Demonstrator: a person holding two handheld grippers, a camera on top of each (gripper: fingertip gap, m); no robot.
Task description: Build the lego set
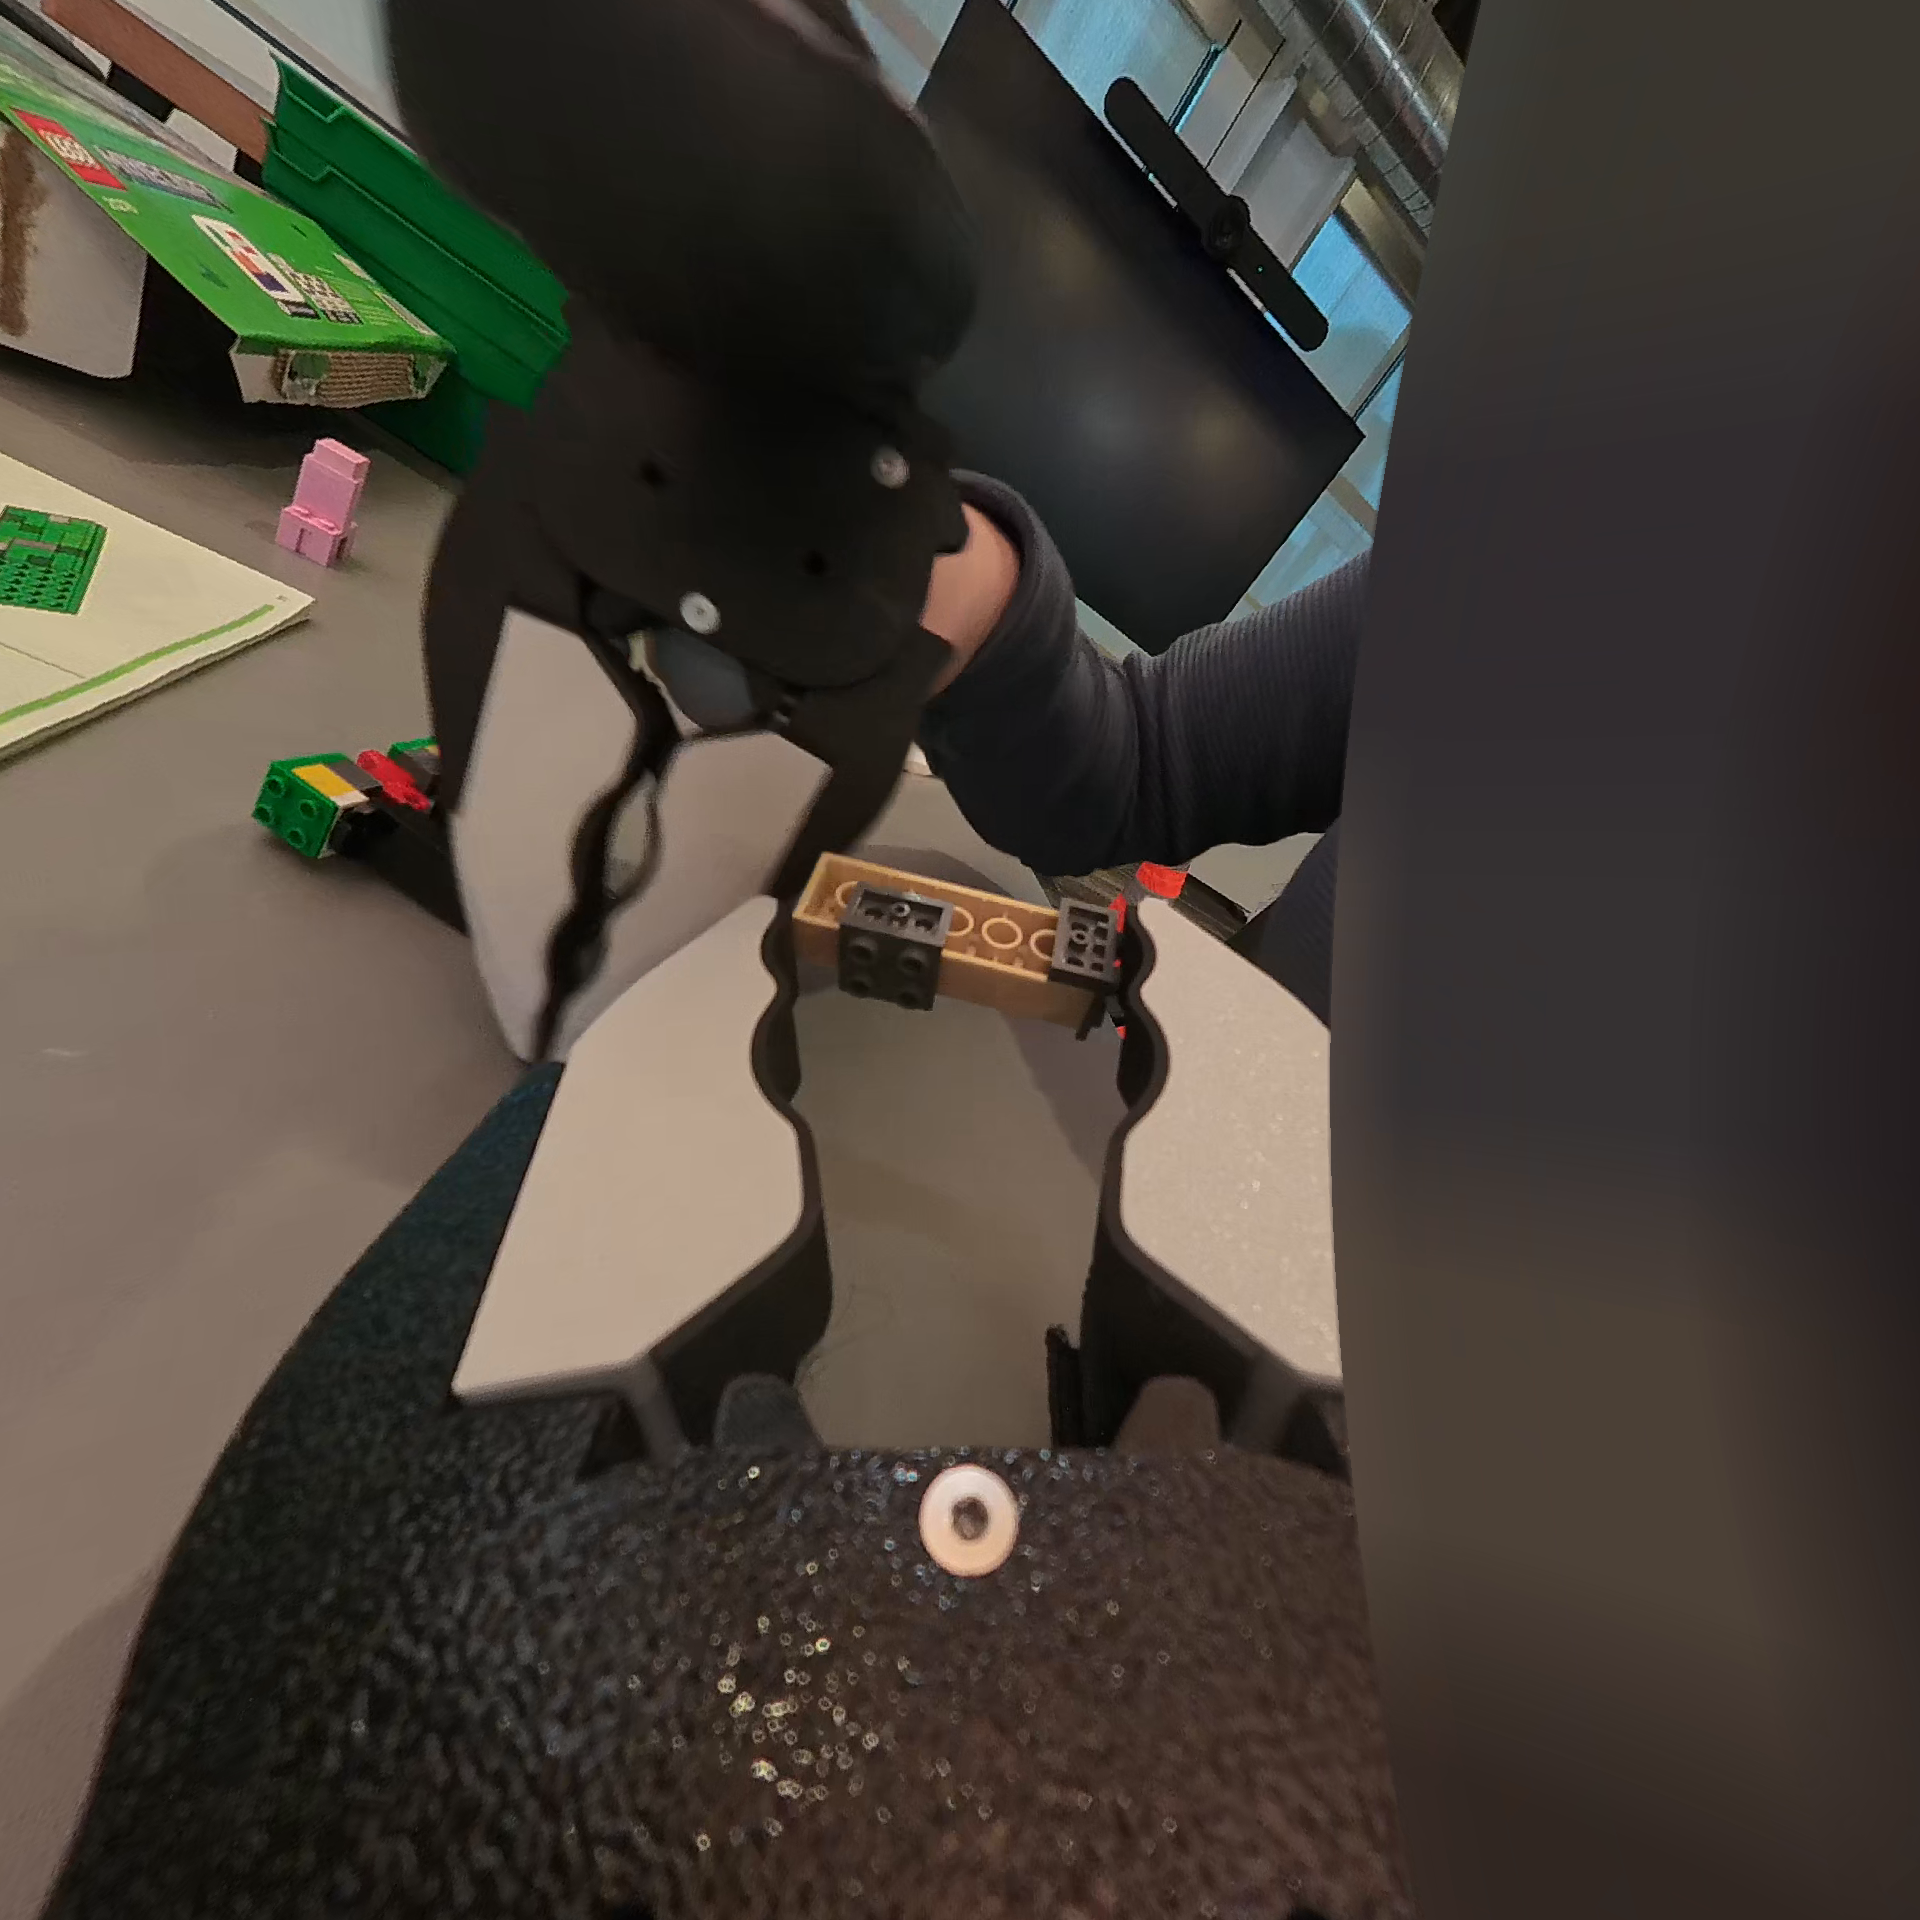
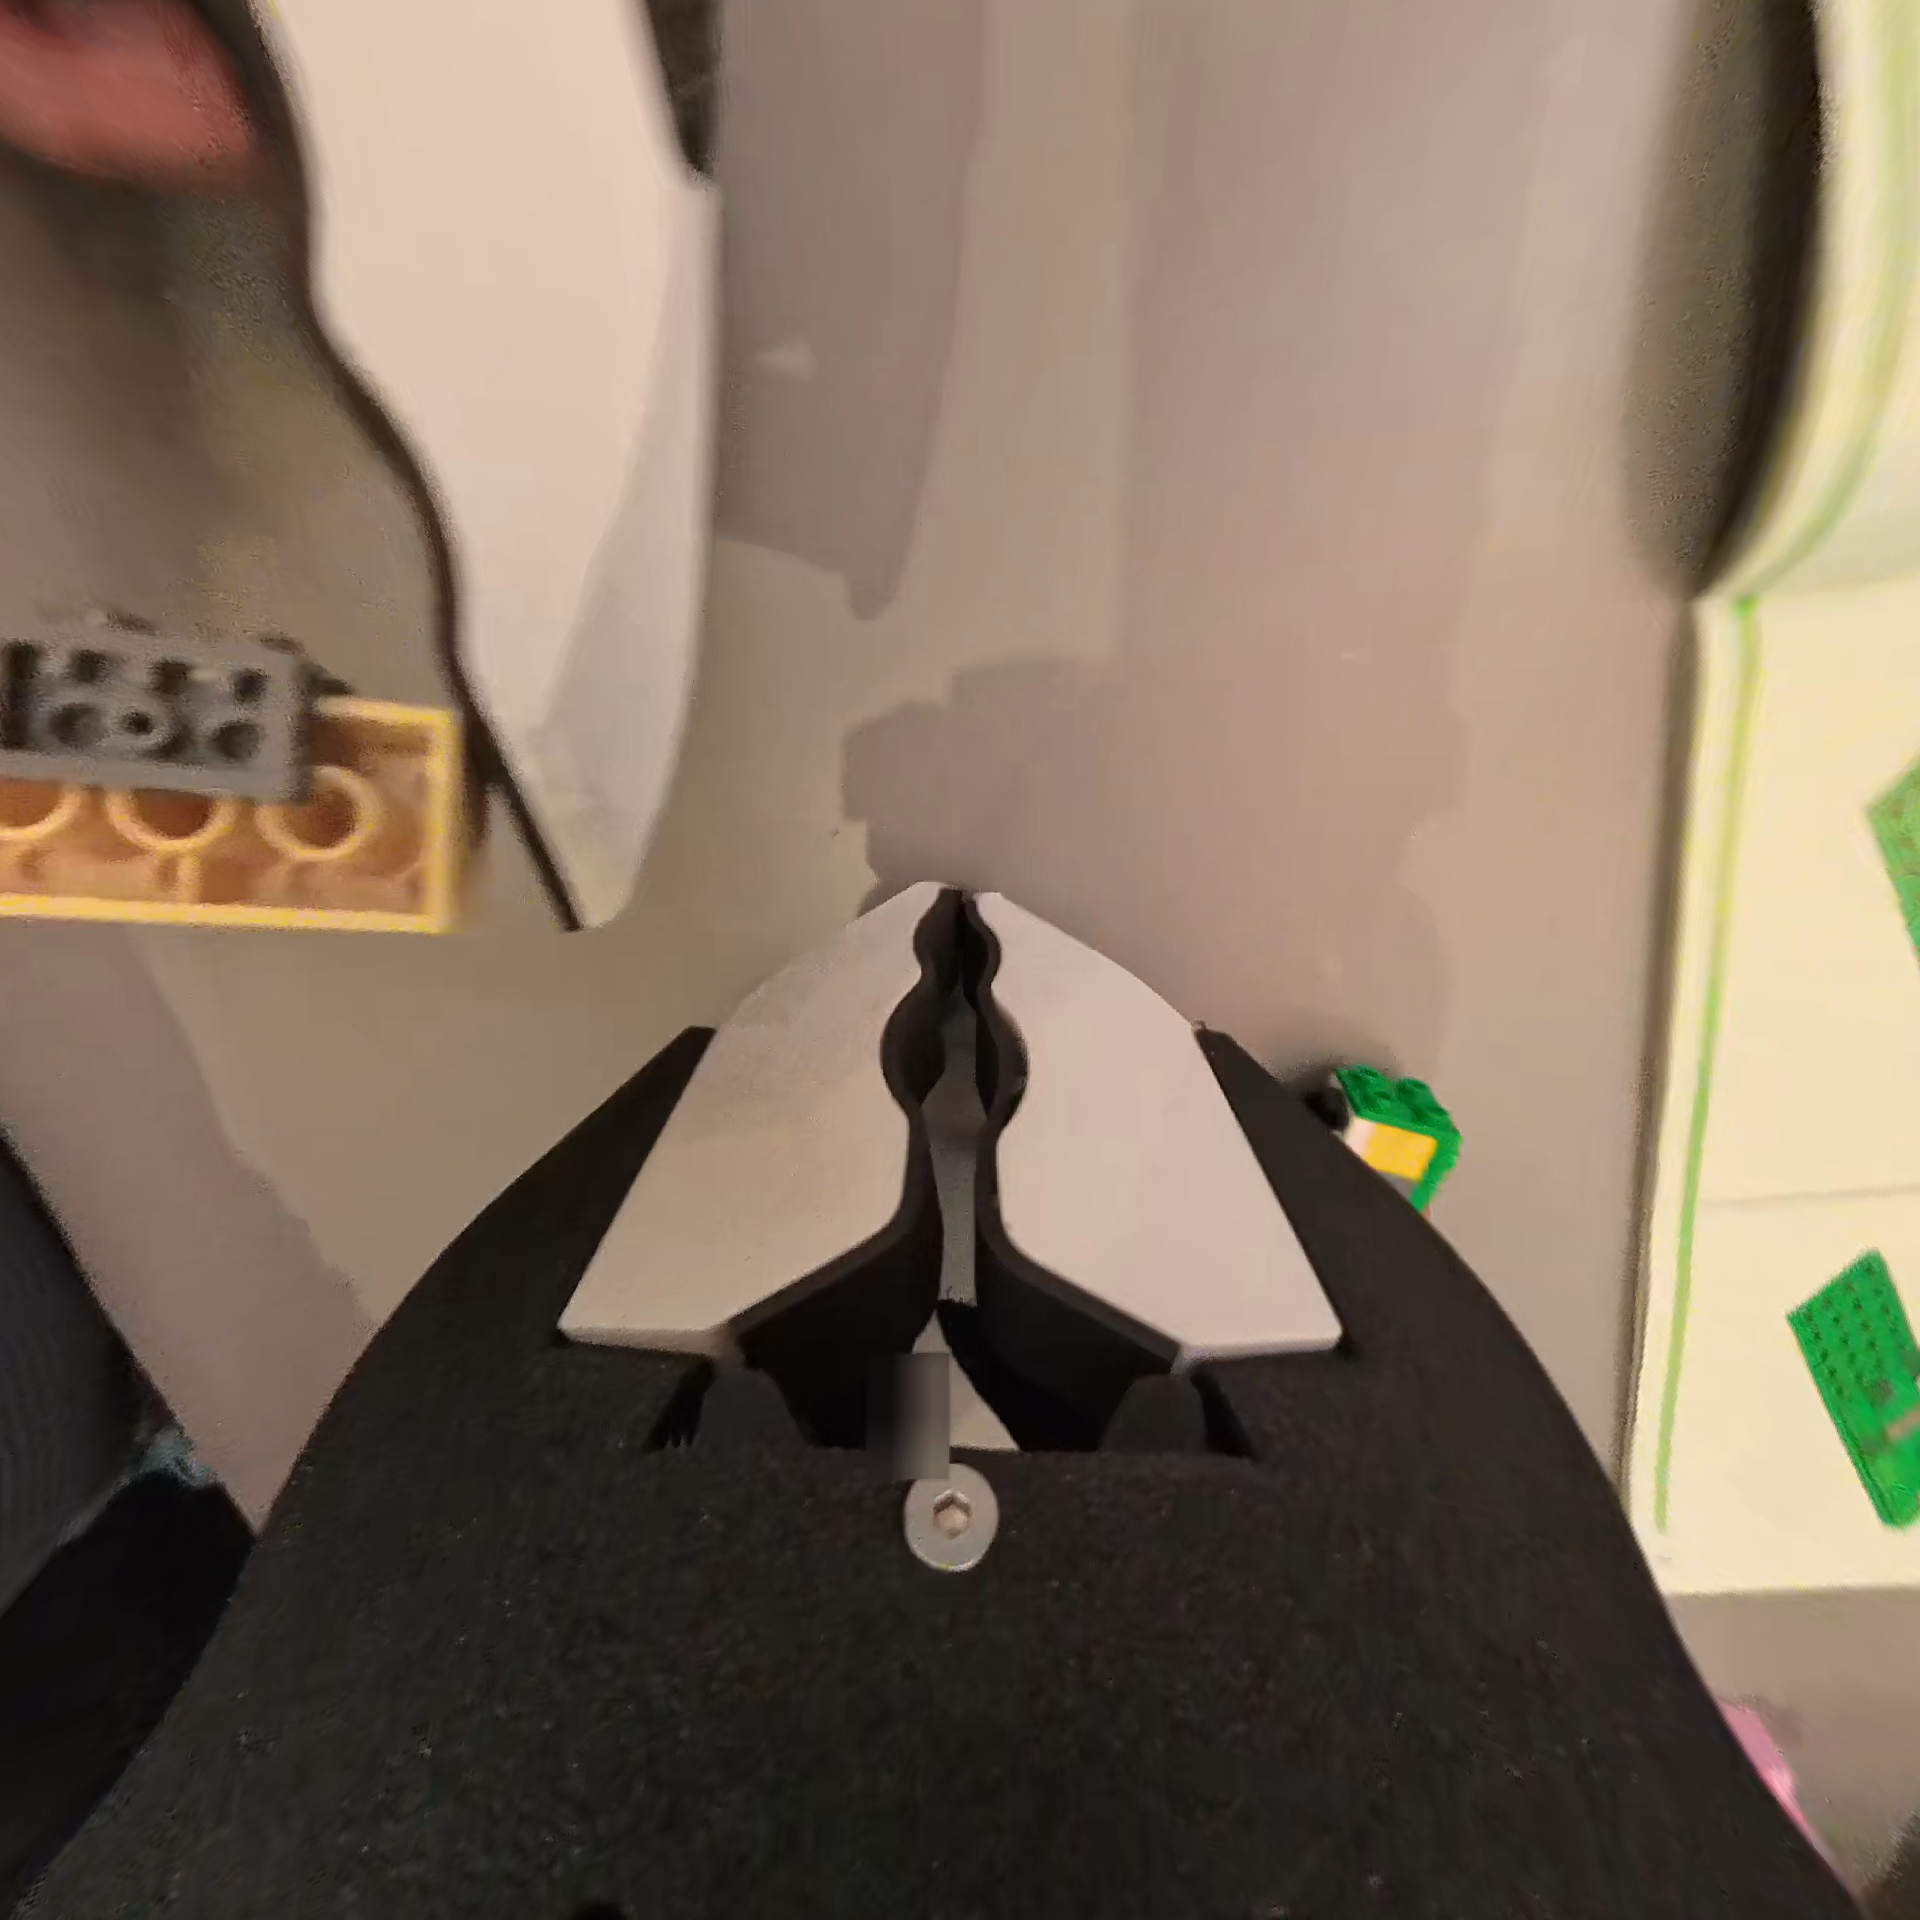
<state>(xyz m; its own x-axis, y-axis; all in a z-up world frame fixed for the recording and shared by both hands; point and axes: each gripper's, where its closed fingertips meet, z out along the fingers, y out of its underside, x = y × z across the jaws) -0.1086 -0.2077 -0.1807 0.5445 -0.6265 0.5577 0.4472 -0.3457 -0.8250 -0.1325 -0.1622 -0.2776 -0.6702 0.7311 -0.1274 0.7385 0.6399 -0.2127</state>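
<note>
Left gripper pinches a tan brick with two black bits on; right gripper is pressed together, holding nothing. Most building looks left.

In my left wrist view, at ten o'clock, a green box carries a red square logo with white lettering, and beside it a band of blurred print that I cannot read. The instruction booklet at nine o'clock shows only printed pictures. In my right wrist view nothing can be read.
</note>
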